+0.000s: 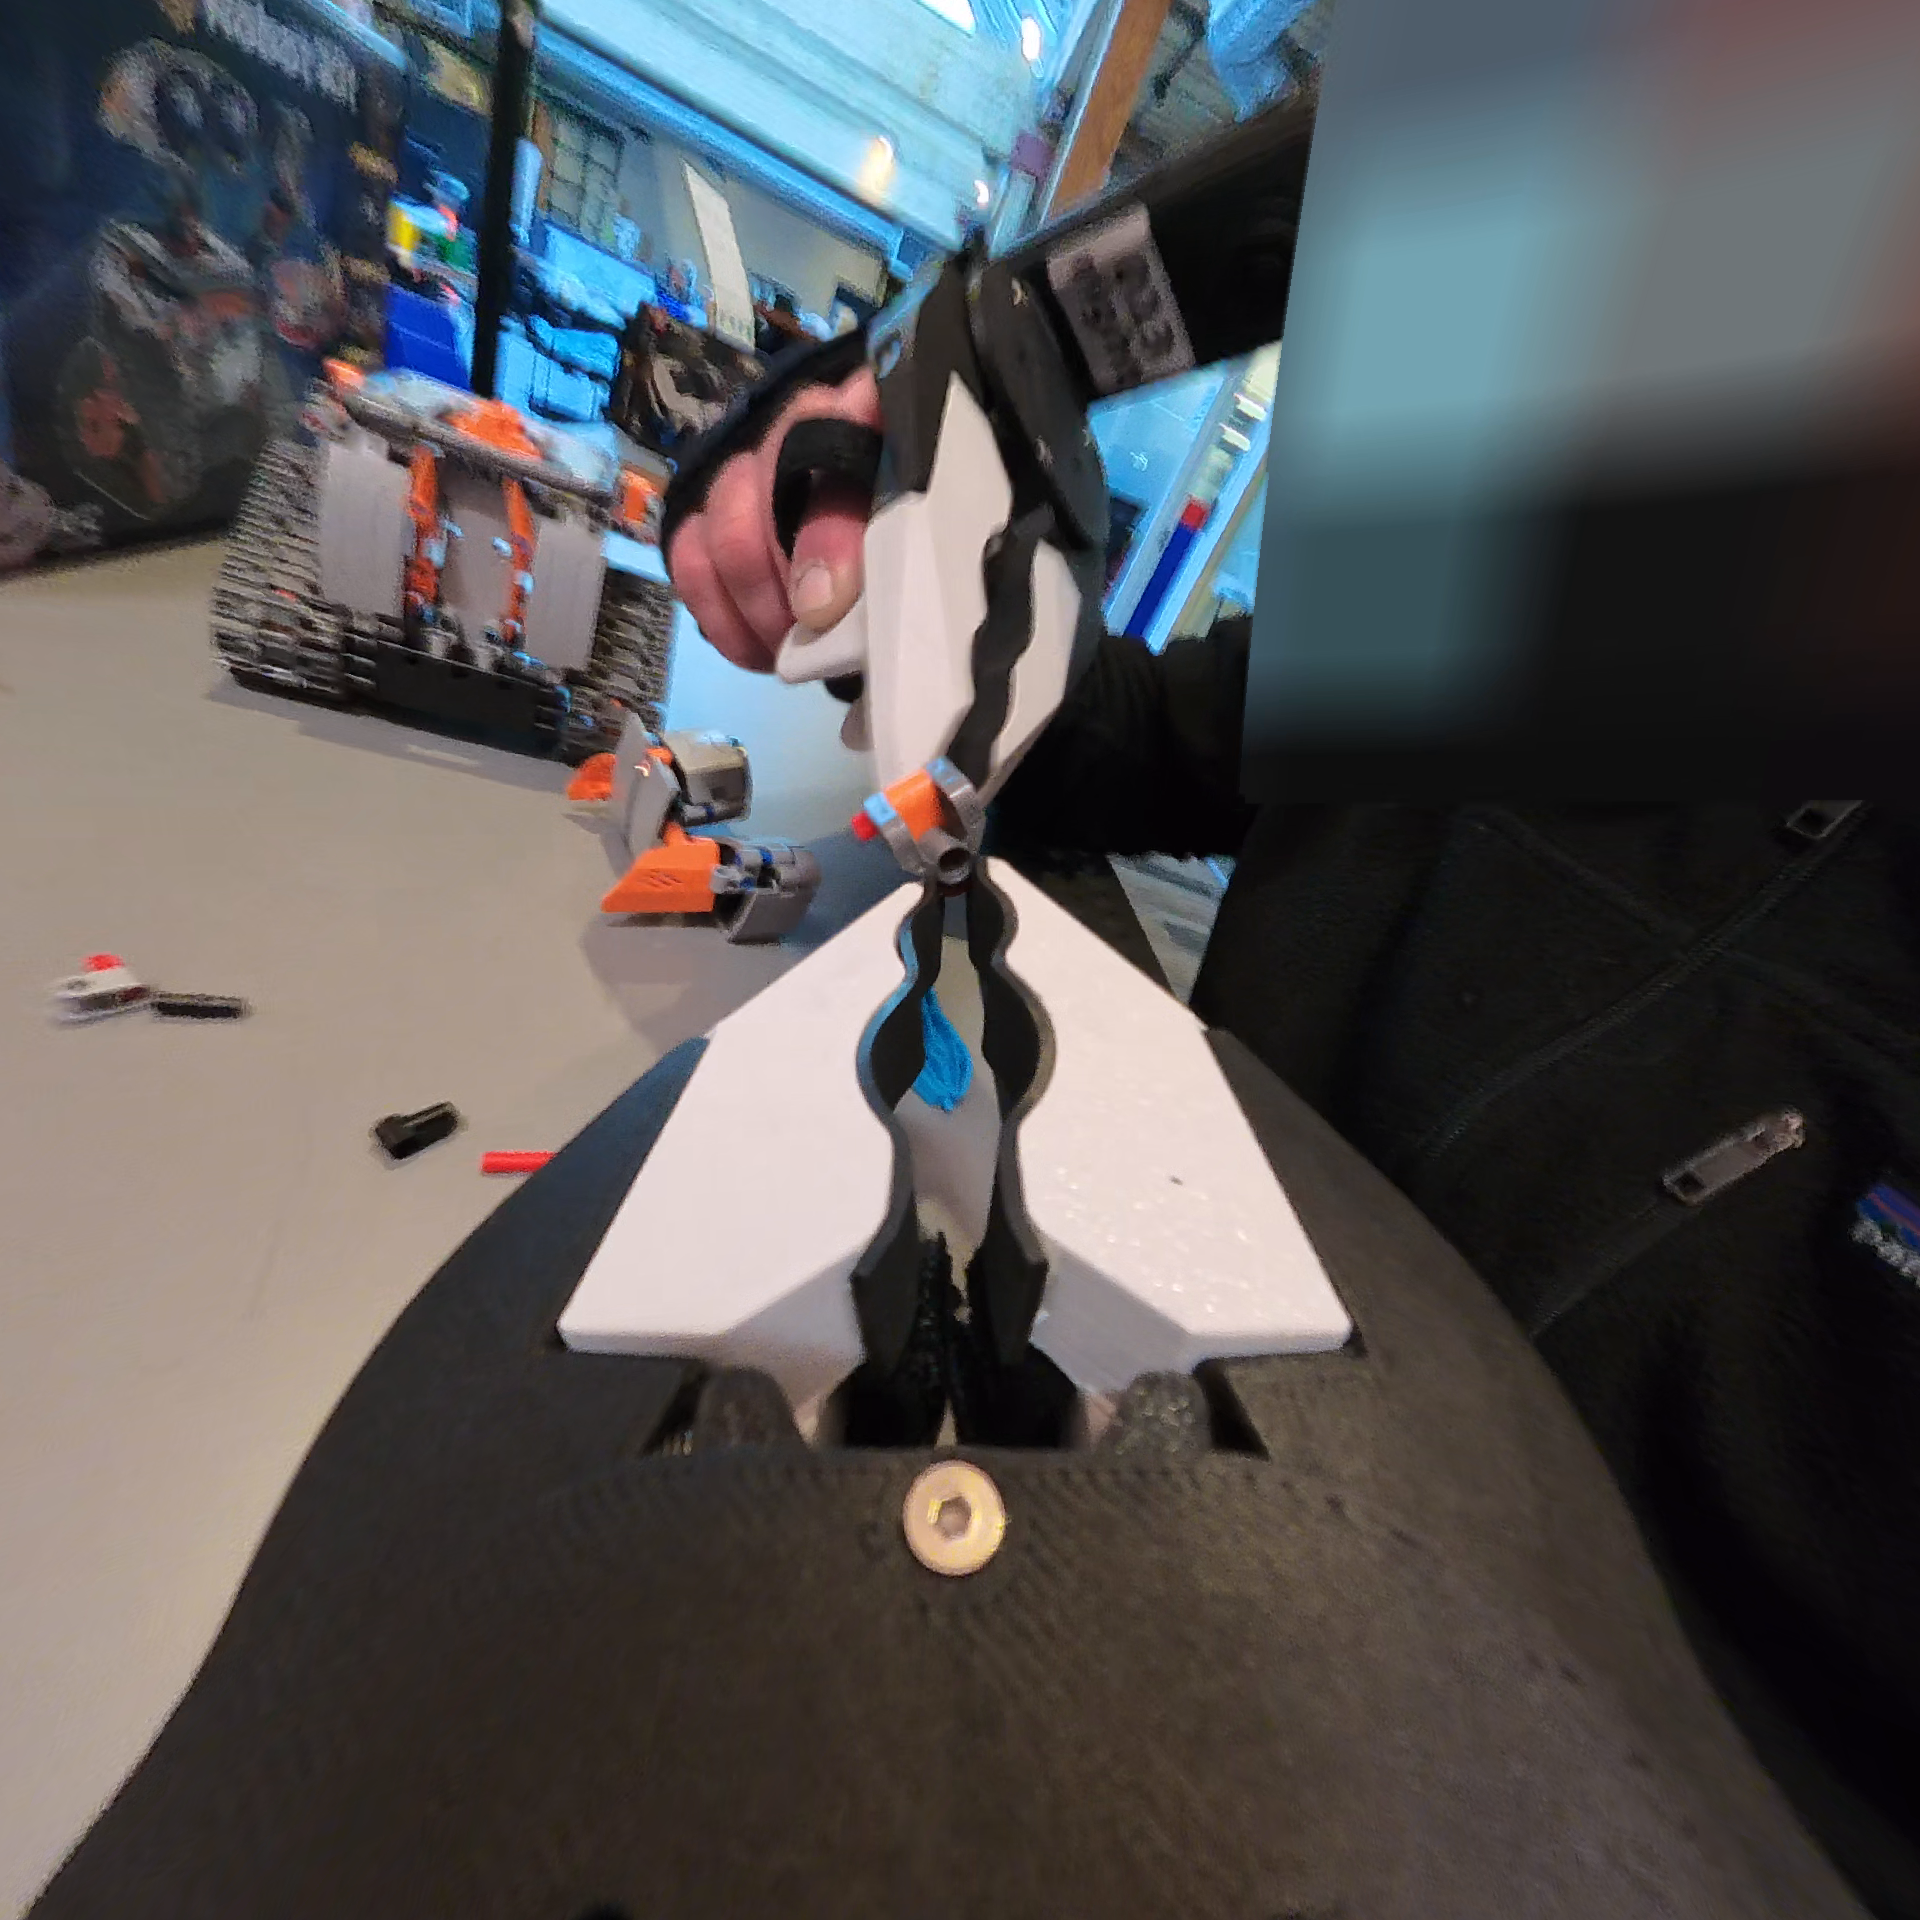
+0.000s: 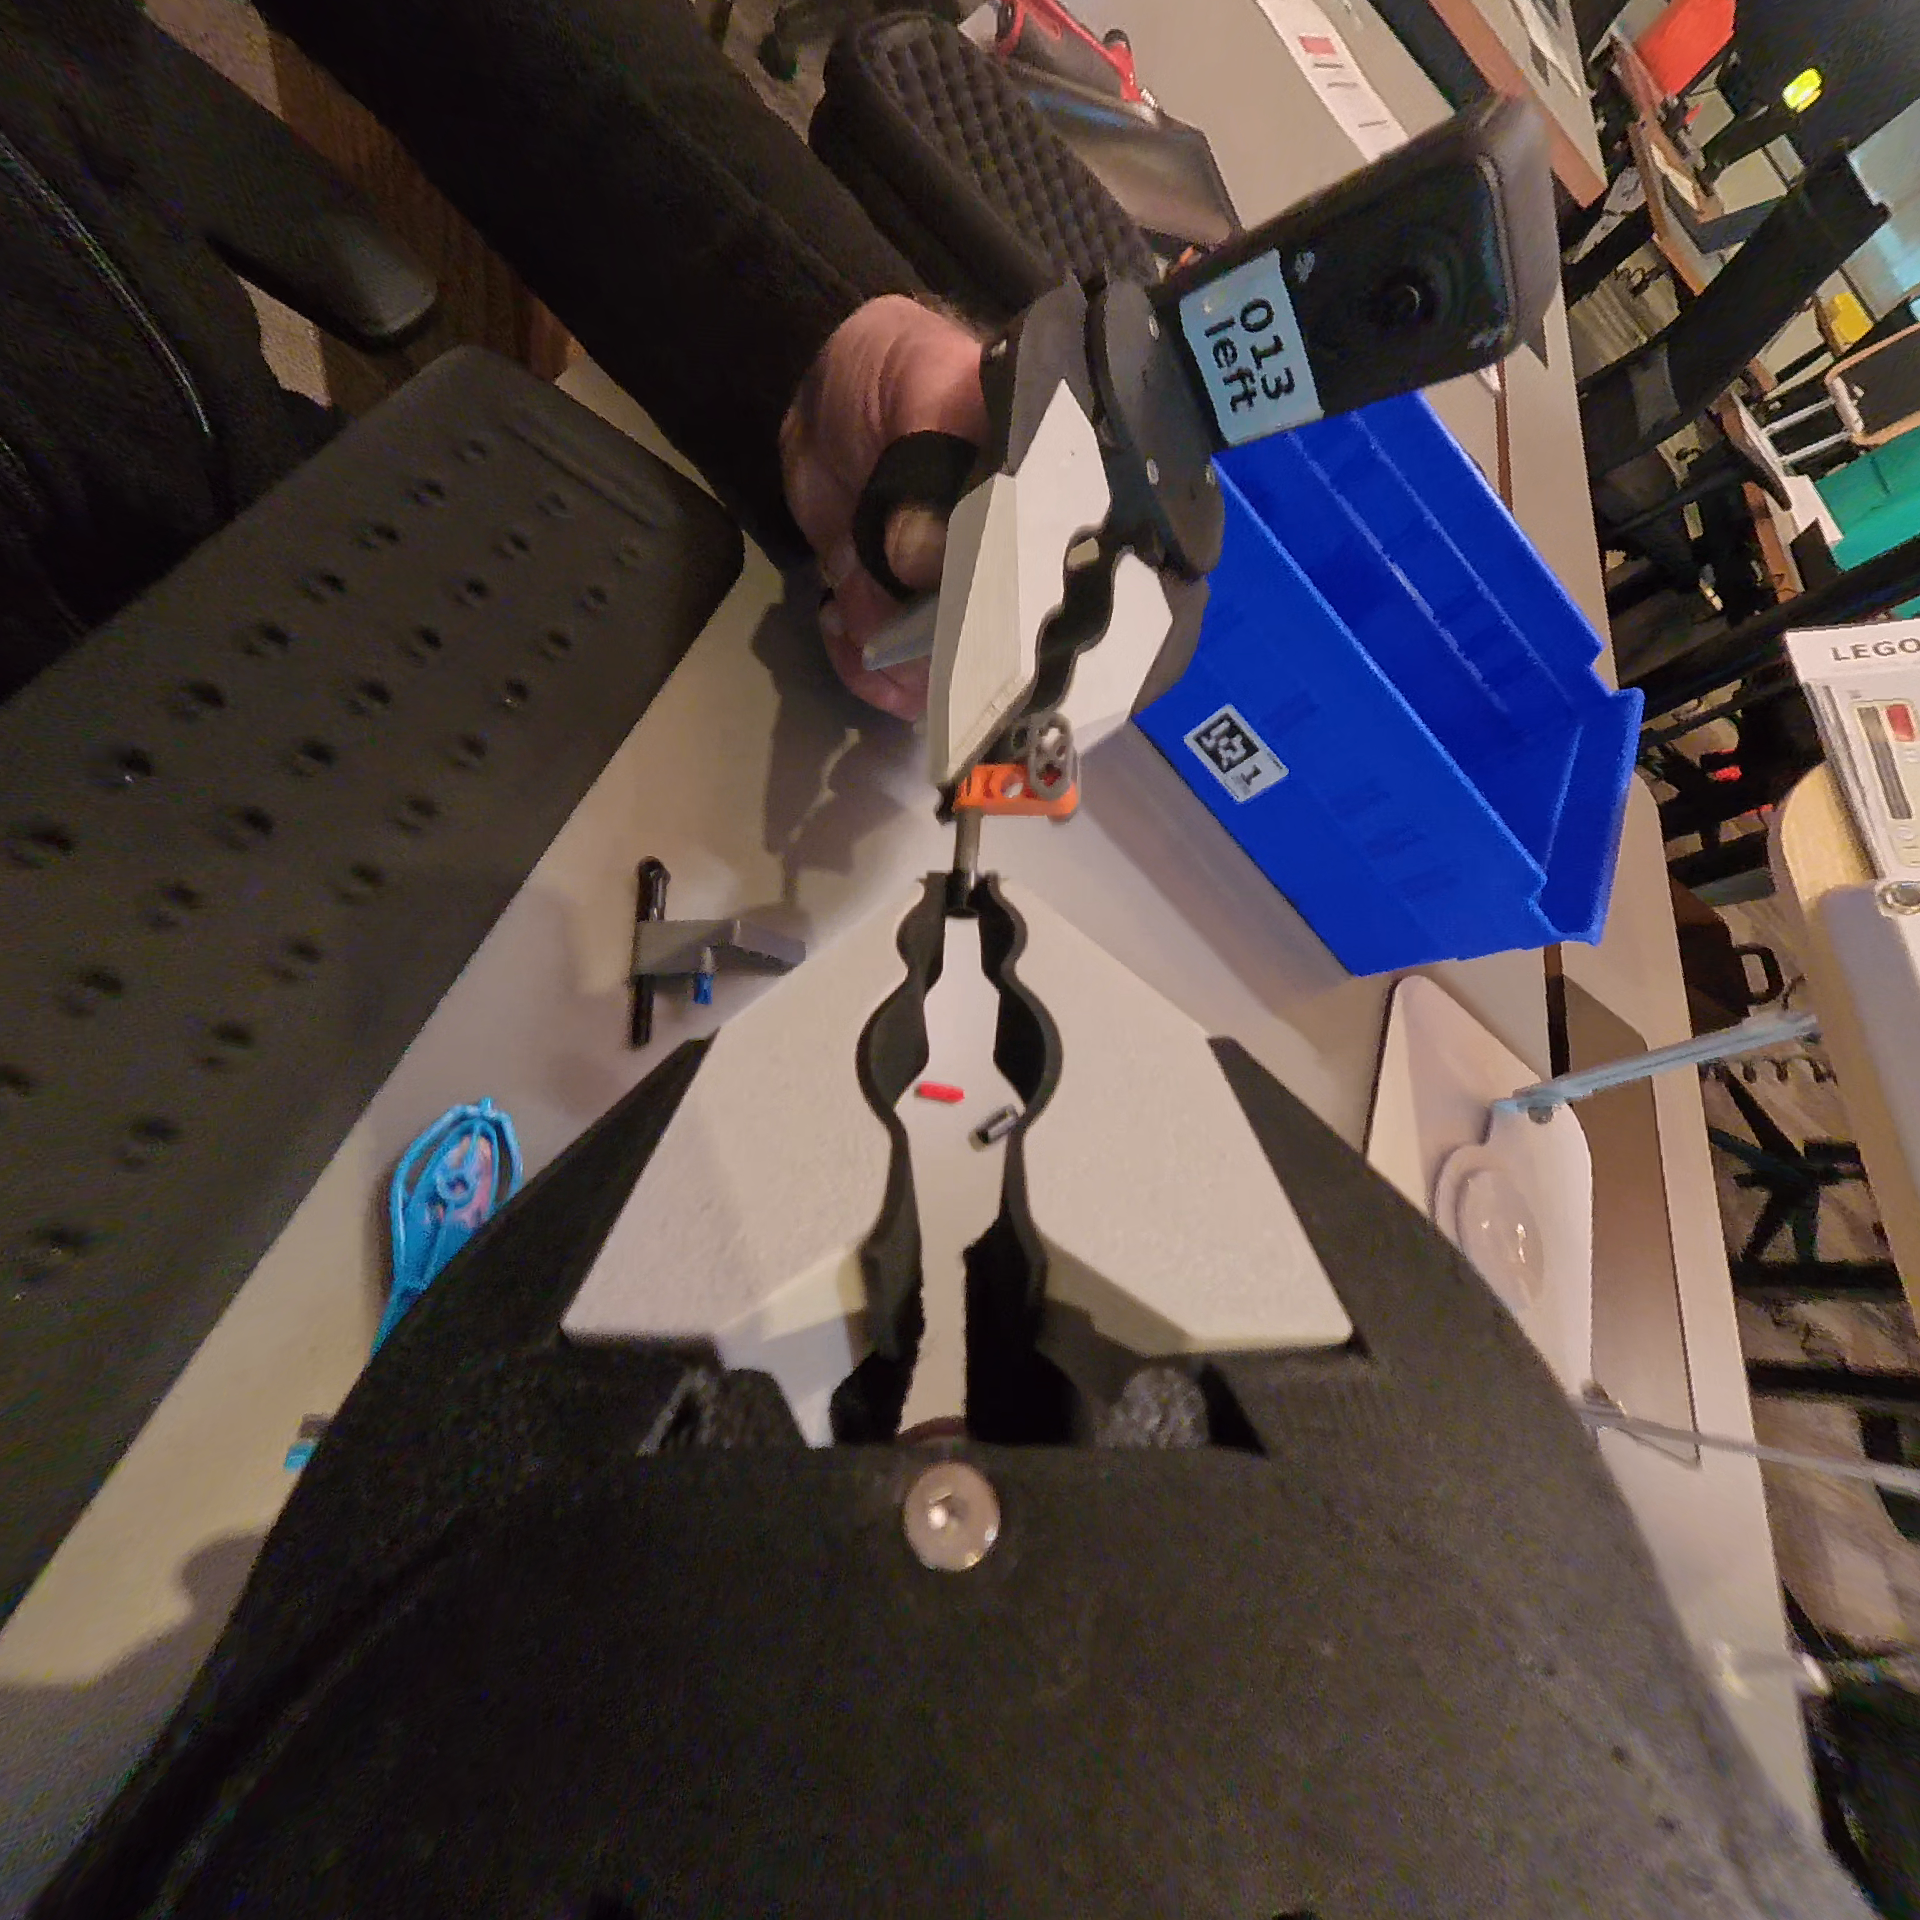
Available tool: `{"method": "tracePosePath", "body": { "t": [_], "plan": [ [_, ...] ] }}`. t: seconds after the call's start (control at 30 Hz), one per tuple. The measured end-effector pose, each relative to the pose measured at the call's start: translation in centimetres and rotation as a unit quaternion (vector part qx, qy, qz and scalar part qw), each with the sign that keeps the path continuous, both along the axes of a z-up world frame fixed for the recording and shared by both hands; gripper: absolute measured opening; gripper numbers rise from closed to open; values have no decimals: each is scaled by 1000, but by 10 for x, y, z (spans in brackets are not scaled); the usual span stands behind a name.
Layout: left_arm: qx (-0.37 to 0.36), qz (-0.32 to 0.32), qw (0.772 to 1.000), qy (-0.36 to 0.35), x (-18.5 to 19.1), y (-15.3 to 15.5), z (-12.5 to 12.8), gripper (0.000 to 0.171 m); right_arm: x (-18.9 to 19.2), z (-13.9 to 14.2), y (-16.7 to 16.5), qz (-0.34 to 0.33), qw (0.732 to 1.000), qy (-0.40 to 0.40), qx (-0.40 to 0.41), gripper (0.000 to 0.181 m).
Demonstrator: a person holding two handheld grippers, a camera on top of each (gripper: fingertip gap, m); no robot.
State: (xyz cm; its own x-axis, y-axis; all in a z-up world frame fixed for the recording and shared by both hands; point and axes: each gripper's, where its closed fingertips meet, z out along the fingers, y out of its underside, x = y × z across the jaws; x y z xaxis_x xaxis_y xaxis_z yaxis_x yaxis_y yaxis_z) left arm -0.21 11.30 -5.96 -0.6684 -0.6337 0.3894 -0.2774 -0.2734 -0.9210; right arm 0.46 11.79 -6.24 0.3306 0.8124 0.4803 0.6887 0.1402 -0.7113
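Observation:
A small orange and grey brick assembly (image 1: 920, 816) with a thin grey axle (image 2: 966, 847) is held in the air between both grippers. In the left wrist view my left gripper (image 1: 948, 883) is shut on its lower end. My right gripper (image 1: 951, 790) comes down from above, shut on the upper grey part, with a hand on its handle. In the right wrist view my right gripper (image 2: 966, 891) pinches the axle tip. The left gripper (image 2: 1023, 758) grips the assembly (image 2: 1013, 784) from above. The two grippers point at each other, tips almost touching.
A grey and orange tracked model (image 1: 447, 582), a smaller orange and grey sub-assembly (image 1: 707, 842) and loose pins (image 1: 416, 1127) lie on the grey table (image 1: 208, 1299). A blue bin (image 2: 1403, 707), a grey piece on a black axle (image 2: 696, 951), a blue elastic thing (image 2: 452, 1195) and a black perforated chair (image 2: 260, 779) are close by. Both grippers' tips are close together, under 4 cm apart.

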Motion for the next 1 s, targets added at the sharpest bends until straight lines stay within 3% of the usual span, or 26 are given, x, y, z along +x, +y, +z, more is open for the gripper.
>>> {"method": "tracePosePath", "body": {
  "t": [0.27,0.63,0.73,0.83,1.0],
  "plan": [
    [-20,-13,1000,-13,-2,-4,4,1,-6,4,-2,10,998,54,-25,3],
    [14,31,998,-48,3,1,9,2,1,14,5,-14,982,156,-102,12],
    [24,45,997,-51,4,5,9,3,17,17,11,-42,978,172,-112,19],
    [25,68,995,-65,3,15,16,3,44,21,21,-88,972,182,-122,14],
    [22,90,993,-67,6,21,17,3,30,20,15,-65,970,191,-137,13]
  ]
}}
